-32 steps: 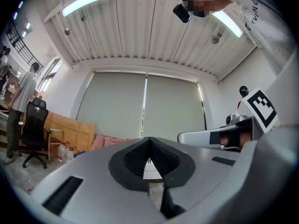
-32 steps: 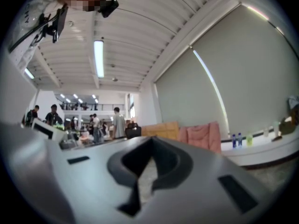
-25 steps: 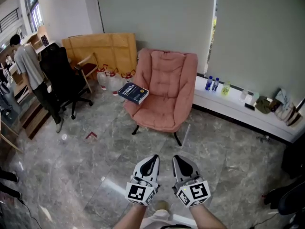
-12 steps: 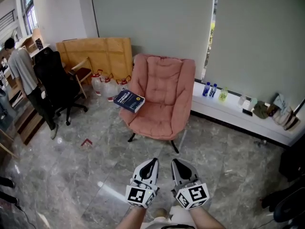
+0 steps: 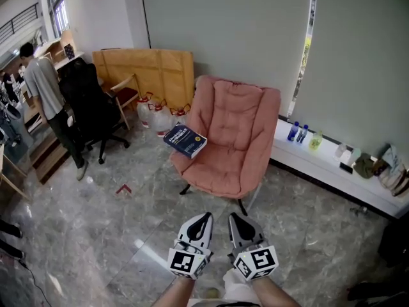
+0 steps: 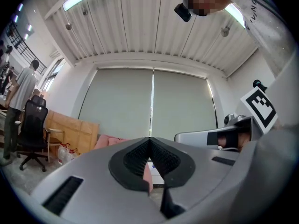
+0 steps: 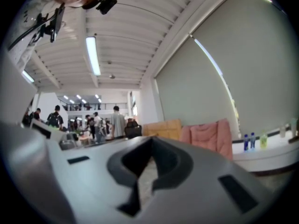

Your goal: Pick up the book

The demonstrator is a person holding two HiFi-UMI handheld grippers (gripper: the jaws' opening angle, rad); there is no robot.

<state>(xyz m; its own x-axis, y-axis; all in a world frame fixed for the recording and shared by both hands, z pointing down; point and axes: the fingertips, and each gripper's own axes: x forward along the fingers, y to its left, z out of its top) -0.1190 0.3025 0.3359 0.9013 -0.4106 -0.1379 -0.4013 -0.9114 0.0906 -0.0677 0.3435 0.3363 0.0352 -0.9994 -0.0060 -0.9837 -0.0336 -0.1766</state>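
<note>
Marble floor (image 5: pixel 96 235) — grippers (image 5: pixel 203 217) (image 5: pixel 235 217) level, side-by-side

right gripper (image 7: pixel 151 139) closed, empty; pink armchair (image 7: pixel 206 136) ahead.

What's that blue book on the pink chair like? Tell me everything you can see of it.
The book looks like a thick volume with a dark blue cover, white title lettering too small to read and a small yellow mark near one corner. Pale page edges show along one side. It is closed and lies cover up, askew, on the pink armchair, at the seat's edge toward the head view's left, seemingly jutting over it. Only the chair touches it.
</note>
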